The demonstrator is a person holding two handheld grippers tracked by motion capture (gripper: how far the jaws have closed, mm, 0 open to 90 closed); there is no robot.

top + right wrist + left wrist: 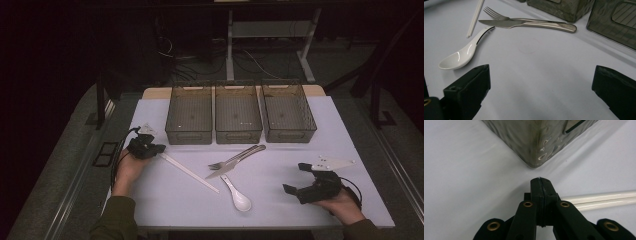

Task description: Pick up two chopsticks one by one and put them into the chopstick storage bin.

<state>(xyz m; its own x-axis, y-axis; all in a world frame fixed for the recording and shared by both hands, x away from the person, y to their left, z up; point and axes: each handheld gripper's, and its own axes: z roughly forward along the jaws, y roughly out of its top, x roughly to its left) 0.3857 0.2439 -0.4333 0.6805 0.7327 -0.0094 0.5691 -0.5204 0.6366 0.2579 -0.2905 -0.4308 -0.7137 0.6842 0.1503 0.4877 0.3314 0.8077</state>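
A pair of white chopsticks lies on the pale table, slanting from my left gripper toward the middle. In the left gripper view the jaws are pressed flush together, and the chopsticks run off to the right from beside them. A steel fork and knife lie side by side at the centre, with a white ceramic spoon just in front of them. My right gripper rests open at the front right, its jaws spread wide over bare table short of the spoon, fork and knife.
Three dark mesh bins stand in a row at the back of the table. The left bin's corner is just ahead of my left gripper. Bare table lies between my hands and along the front edge.
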